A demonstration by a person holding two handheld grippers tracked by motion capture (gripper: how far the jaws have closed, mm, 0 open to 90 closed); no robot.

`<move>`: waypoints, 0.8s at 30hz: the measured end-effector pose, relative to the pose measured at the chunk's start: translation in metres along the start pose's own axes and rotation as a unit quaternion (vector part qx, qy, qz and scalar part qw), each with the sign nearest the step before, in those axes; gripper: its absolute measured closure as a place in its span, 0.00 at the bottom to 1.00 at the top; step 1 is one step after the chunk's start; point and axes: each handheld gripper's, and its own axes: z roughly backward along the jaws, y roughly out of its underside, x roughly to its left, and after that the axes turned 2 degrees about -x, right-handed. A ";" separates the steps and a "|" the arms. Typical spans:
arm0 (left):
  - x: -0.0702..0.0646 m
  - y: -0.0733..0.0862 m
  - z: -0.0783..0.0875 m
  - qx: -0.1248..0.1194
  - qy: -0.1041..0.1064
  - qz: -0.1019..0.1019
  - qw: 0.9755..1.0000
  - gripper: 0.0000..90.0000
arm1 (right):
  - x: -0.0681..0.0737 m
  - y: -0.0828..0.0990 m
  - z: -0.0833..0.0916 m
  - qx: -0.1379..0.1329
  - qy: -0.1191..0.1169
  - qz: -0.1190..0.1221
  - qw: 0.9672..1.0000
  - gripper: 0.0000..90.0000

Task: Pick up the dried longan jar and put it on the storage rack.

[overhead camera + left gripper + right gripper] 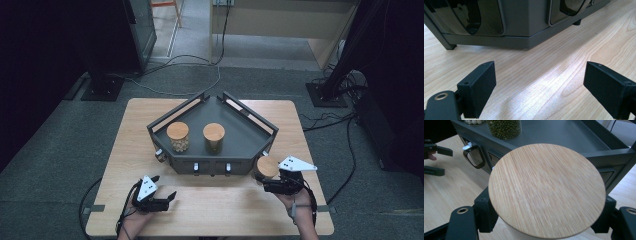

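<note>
The right gripper (270, 181) is closed on a jar (266, 168) with a round wooden lid (546, 190). In the right gripper view, the 2 black jaws press on the jar from both sides, just under the lid. The jar is at the right front corner of a dark gray tray (245, 131), just beside its front wall and not inside it. Whether the jar touches the desk (220, 210) I cannot tell.

Inside the tray stand 2 more jars with wooden lids. The left one (178, 137) holds pale round pieces, and the one beside it (214, 138) holds small green beans.

The left gripper (165, 187) is open, with nothing between its jaws. It is low over the desk, near the left front of the tray and apart from it.
</note>
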 end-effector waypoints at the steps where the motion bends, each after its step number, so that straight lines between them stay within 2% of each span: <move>1: 0.000 0.000 0.000 0.000 0.000 0.002 1.000 0.12 | -0.001 -0.001 0.000 0.001 -0.001 -0.001 1.000 0.28; 19: 0.000 0.000 0.000 0.000 0.000 0.002 1.000 0.12 | 0.003 -0.023 -0.001 0.003 0.000 0.022 1.000 0.28; 24: 0.001 0.000 0.000 -0.001 0.000 0.003 1.000 0.12 | 0.002 -0.027 -0.002 0.004 -0.004 0.018 1.000 0.28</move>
